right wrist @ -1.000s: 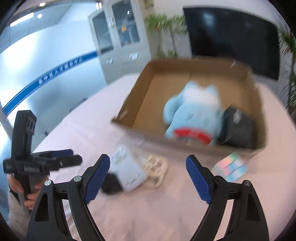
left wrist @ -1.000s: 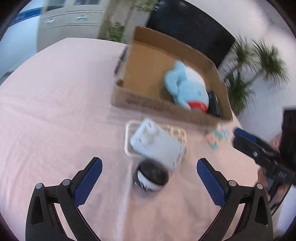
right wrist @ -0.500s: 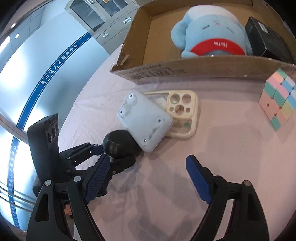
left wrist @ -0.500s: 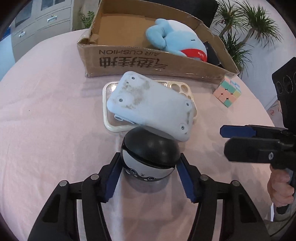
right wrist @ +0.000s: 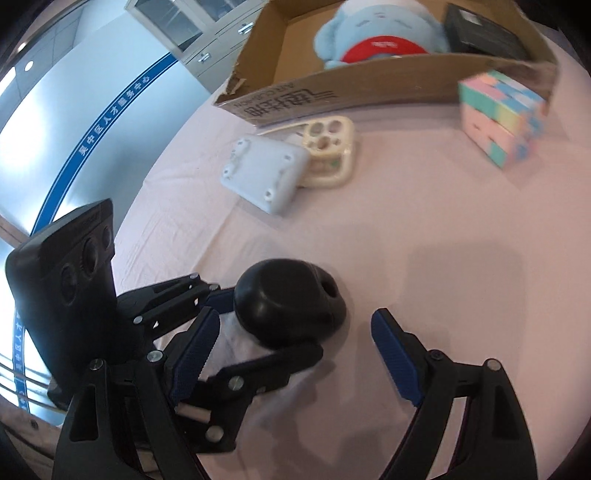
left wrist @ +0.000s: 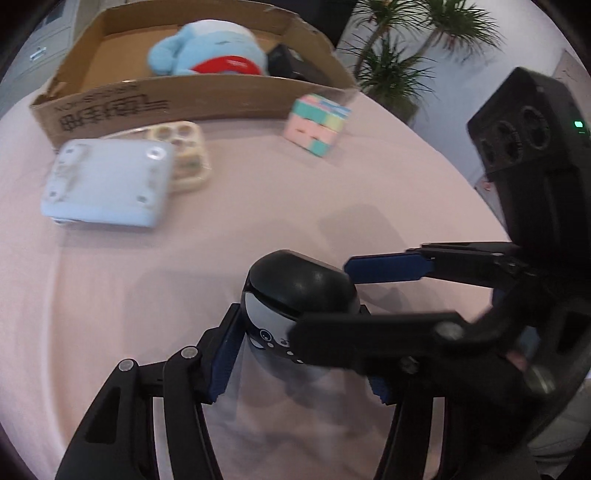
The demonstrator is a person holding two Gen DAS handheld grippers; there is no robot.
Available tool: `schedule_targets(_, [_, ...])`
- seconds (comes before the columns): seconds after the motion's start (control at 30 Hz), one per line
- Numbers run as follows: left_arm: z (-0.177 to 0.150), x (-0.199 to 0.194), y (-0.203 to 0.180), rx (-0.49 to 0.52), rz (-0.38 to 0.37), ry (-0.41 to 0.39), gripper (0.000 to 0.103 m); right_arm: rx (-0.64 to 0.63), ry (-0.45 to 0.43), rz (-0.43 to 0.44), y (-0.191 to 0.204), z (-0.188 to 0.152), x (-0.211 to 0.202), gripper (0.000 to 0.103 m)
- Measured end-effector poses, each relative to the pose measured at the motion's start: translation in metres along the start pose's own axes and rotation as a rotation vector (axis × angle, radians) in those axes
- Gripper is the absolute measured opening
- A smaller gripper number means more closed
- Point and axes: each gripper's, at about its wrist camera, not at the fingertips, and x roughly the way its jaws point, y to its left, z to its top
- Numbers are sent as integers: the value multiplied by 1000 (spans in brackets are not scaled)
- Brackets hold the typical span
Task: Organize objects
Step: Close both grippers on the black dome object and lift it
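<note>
My left gripper (left wrist: pixel 299 354) is shut on a round black-topped white gadget (left wrist: pixel 295 295), held off the pink tablecloth. It also shows in the right wrist view (right wrist: pixel 288 306). My right gripper (right wrist: pixel 295 354) is open with its fingers around the gadget's black top, one finger (left wrist: pixel 388 264) beside the top. A pale blue box (left wrist: pixel 107 184) lies flat on a cream phone case (left wrist: pixel 188 155). A pastel cube (left wrist: pixel 317 123) sits near the cardboard box (left wrist: pixel 110 107).
The cardboard box holds a blue plush (left wrist: pixel 207 48) and a black box (left wrist: pixel 291 62). Potted plants (left wrist: pixel 399 55) stand beyond the table's far right edge. Grey cabinets (right wrist: pixel 207 33) stand behind the table.
My left gripper has lifted the gadget out from under the pale blue box and carried it right. The blue box has dropped flat. My right gripper has come in around the gadget's top.
</note>
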Motion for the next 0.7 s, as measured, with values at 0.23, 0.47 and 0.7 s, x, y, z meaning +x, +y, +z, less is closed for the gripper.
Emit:
schedule_targets(0.23, [-9,9,-44,82,-8,15,58,8,-30,26,-19,-28,-23,68])
schedule_targets(0.47, [3,15,-56,124,55,17,58,-37,-49,33,-22,-32,-25,68])
schedule_targets(0.7, [-6,11,-61,173,95,-23,58,-80,-29,-3,-15,-30,-21,68])
